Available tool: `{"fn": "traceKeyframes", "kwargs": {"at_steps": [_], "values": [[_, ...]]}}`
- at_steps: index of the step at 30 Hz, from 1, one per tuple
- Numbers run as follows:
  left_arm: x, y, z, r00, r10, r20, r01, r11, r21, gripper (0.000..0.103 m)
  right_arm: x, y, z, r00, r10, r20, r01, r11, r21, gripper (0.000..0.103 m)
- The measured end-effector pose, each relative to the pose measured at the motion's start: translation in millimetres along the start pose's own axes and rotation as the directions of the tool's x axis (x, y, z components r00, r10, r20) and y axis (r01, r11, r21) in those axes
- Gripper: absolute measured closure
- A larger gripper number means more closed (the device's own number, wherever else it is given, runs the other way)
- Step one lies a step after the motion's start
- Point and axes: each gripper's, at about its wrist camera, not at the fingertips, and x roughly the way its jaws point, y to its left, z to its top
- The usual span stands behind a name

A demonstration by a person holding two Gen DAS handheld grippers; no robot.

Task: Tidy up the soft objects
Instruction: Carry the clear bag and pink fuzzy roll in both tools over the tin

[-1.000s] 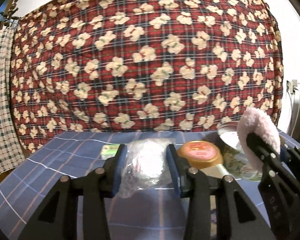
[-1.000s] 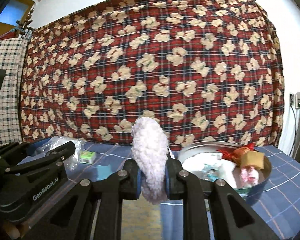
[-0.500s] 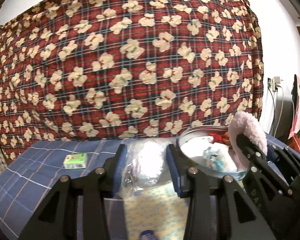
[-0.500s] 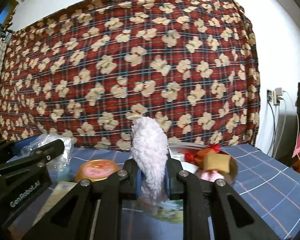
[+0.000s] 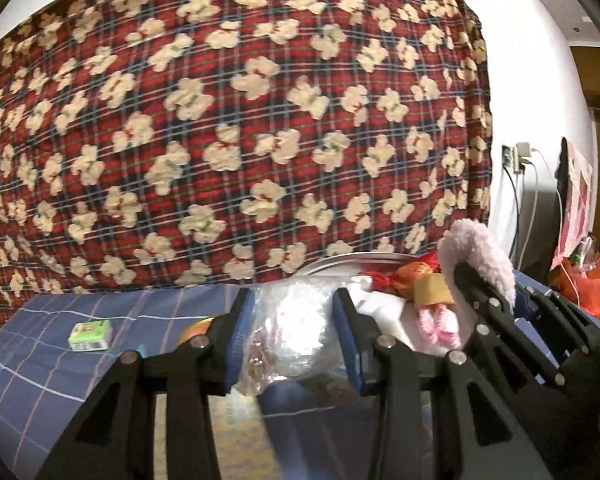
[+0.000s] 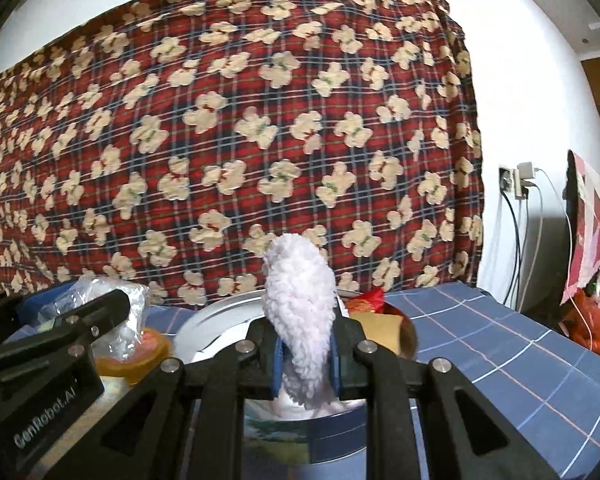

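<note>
My left gripper [image 5: 294, 340] is shut on a clear plastic bag with something white and soft inside [image 5: 290, 334], held above the table just left of the round tin [image 5: 340, 260]. My right gripper [image 6: 304, 360] is shut on a fluffy pale pink cloth [image 6: 302, 312] and holds it over the tin [image 6: 300, 436]. The tin holds a red and gold pouch [image 5: 404, 276], a tan block [image 5: 432, 290], a pink knitted piece [image 5: 440, 320] and white cloth. The fluffy cloth [image 5: 480, 252] and right gripper also show at the right of the left wrist view.
A blue checked cloth [image 6: 500, 340] covers the table. A small green box [image 5: 90, 334] lies at the left. An orange-lidded jar [image 6: 148, 354] stands left of the tin. A red plaid bear-print blanket [image 6: 240, 140] hangs behind. Cables and a socket [image 6: 516, 180] are on the right wall.
Both grippers have moved right and forward toward the tin with their loads. The tin is now right under the right gripper, and the green box has slid to the left of the view.
</note>
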Motion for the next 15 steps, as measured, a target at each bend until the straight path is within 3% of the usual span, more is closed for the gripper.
{"fn": "traceKeyframes", "kwargs": {"at_steps": [15], "values": [[44.1, -57.1, 0.2, 0.991, -0.094, -0.097, 0.094, 0.996, -0.005, 0.063, 31.9, -53.7, 6.9, 0.996, -0.082, -0.038, 0.084, 0.996, 0.04, 0.084]]}}
